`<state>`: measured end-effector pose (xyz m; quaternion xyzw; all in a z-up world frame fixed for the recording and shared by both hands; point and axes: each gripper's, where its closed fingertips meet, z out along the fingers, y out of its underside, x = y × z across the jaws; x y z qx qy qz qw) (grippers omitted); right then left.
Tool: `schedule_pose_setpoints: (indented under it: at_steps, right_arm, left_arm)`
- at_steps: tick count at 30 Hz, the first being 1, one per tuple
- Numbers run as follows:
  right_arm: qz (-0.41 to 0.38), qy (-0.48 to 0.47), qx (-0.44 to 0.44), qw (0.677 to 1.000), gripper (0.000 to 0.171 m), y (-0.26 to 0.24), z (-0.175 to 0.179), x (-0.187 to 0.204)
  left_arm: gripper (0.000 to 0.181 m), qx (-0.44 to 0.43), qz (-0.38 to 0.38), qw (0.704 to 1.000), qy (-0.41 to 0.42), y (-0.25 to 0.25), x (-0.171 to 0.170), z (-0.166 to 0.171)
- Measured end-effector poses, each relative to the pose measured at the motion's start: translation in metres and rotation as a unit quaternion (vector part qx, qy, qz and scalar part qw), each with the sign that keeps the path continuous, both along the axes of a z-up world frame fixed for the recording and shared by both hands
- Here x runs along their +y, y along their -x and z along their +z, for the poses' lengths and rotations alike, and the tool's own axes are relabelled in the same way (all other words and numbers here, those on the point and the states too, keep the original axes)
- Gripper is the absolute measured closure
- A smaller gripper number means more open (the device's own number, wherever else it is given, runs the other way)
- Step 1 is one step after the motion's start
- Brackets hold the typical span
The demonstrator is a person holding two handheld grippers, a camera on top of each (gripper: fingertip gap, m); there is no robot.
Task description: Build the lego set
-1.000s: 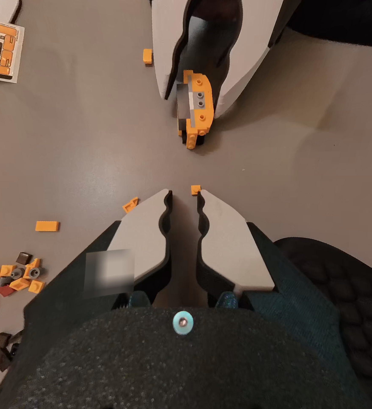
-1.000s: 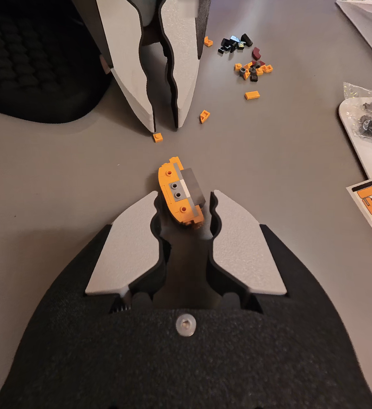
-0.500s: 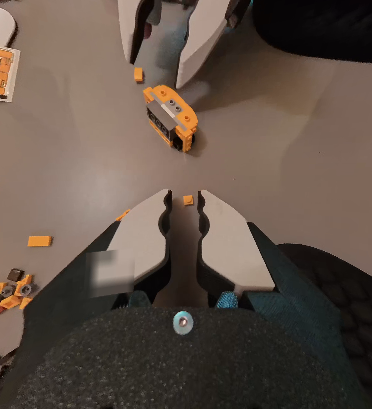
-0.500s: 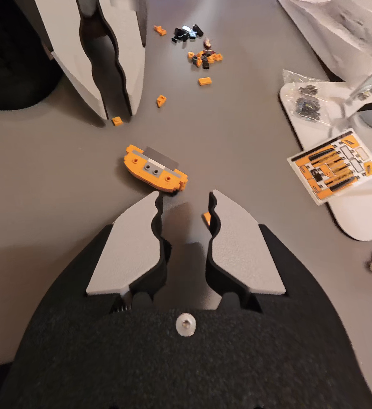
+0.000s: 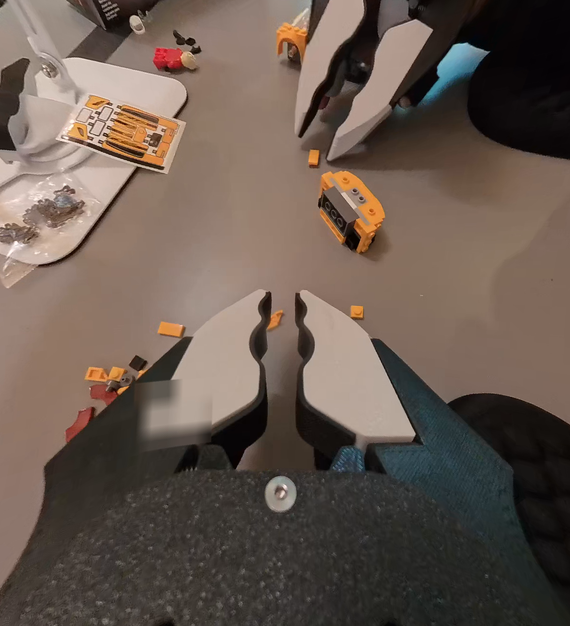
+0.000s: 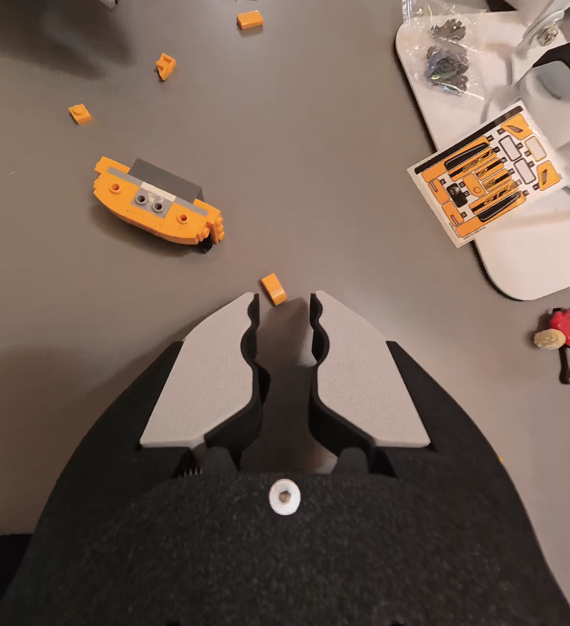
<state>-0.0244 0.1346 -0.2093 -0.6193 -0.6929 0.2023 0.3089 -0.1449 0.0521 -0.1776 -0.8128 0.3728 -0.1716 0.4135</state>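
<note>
Right gripper (image 6: 283,296) parted by orange brick (image 6: 273,288) (table bare around)

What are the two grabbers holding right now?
Nothing. The left gripper and the right gripper are both open and empty. The orange lego car piece sits free on the table.

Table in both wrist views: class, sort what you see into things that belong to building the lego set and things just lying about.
Belongs to the job:
- orange assembly
- orange brick at the right gripper
- orange slope at the left gripper
- loose-parts pile
- sticker sheet
- bag of dark parts
- red minifigure

Just lying about:
- white stand
- black cushion
</note>
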Motion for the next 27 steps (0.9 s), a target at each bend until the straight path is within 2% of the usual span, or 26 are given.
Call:
schedule_pose_setpoints:
  at_steps: [1, 6, 13, 16, 21, 27]
  right_arm:
    - [0.002, -0.005, -0.003, 1.0, 0.144, 0.001, 0.0, 0.001]
    - [0.015, -0.003, -0.015, 1.0, 0.147, 0.007, -0.001, 0.0]
    - [0.031, 0.007, -0.027, 0.999, 0.163, 0.011, -0.003, -0.003]
    - [0.031, 0.003, -0.023, 0.999, 0.163, 0.007, -0.002, -0.003]
    - [0.044, 0.023, 0.064, 0.997, 0.164, 0.012, 0.027, -0.012]
    - [0.109, 0.048, 0.153, 0.981, 0.163, 0.024, 0.065, -0.047]
  left_arm:
    - [0.168, 0.004, -0.004, 1.0, 0.003, -0.002, -0.001, -0.003]
    - [0.168, 0.015, -0.024, 0.999, 0.016, -0.011, -0.005, -0.013]
    - [0.168, 0.01, -0.026, 1.0, 0.013, -0.011, -0.005, -0.012]
    - [0.168, 0.008, -0.028, 0.999, 0.012, -0.012, -0.006, -0.012]
    - [0.168, -0.009, -0.036, 0.999, 0.008, -0.018, -0.007, -0.008]
    - [0.168, -0.068, -0.053, 0.996, -0.012, -0.035, -0.009, 0.009]
